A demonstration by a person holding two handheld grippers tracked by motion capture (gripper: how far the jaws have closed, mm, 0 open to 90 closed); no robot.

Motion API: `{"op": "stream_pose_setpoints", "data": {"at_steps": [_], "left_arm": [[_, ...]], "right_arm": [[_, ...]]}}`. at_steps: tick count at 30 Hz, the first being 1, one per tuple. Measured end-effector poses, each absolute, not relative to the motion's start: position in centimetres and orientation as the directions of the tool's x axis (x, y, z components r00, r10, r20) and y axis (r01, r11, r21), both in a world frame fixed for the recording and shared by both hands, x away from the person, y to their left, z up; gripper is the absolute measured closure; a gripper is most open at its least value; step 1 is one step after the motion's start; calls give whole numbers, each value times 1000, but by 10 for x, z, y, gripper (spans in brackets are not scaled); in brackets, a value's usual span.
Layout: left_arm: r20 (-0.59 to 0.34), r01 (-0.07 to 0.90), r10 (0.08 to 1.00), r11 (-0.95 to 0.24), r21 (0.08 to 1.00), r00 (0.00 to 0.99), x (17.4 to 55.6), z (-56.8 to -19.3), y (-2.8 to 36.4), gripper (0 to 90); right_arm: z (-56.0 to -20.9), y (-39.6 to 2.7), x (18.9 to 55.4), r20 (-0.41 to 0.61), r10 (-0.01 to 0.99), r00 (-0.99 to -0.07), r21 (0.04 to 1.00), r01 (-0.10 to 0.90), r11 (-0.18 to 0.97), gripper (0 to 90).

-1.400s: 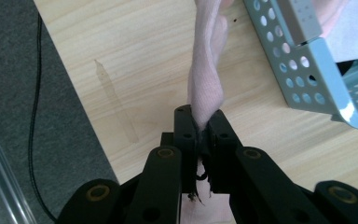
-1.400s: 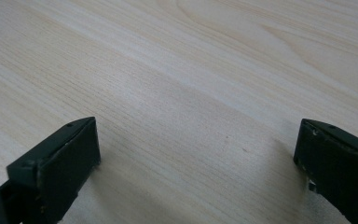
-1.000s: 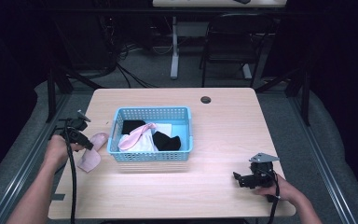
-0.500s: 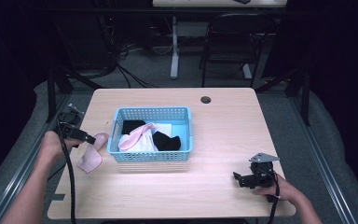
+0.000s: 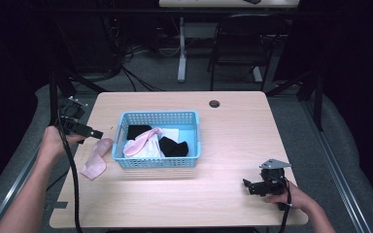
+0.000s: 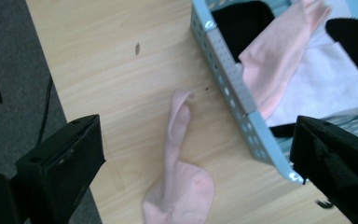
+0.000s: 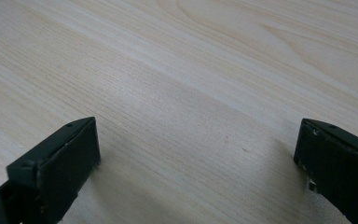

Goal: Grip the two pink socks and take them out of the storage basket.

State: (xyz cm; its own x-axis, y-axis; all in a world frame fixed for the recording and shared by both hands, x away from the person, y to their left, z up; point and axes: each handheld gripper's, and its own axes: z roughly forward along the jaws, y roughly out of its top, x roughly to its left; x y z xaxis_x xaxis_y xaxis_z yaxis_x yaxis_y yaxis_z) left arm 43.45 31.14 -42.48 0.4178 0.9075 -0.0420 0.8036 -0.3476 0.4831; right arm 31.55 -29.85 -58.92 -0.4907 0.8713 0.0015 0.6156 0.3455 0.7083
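Observation:
A blue plastic basket [image 5: 156, 115] stands on the wooden table [image 5: 233, 141], left of its middle. It holds a pink sock [image 5: 141, 143], black socks [image 5: 174, 146] and a white cloth [image 5: 148, 151]. Another pink sock [image 5: 96, 158] lies flat on the table just left of the basket. My left gripper [image 5: 99, 132] hovers open above that sock's upper end. In the left gripper view the loose pink sock [image 6: 179, 172] lies between the wide-apart jaws, beside the basket's rim [image 6: 228, 70]. Near the front right edge, my right gripper [image 5: 246, 185] rests open over bare wood [image 7: 196, 93].
A dark round grommet hole [image 5: 214, 103] sits near the table's far edge. The table's left edge [image 6: 51, 84] runs close to the loose sock, with grey floor beyond. A chair [image 5: 243, 43] and table legs stand behind the table.
My left gripper has drawn back a little to the left and away from the loose pink sock, which stays on the table. The right gripper has not moved.

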Motion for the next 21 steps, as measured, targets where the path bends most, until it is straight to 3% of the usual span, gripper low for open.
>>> {"op": "stream_pose_setpoints", "data": {"at_steps": [21], "left_arm": [[-50, 720, 832, -447, 531, 553, 450, -436, 247, 1]], "right_arm": [[-589, -298, 315, 1, 871, -491, 709, 615, 346, 0]]}}
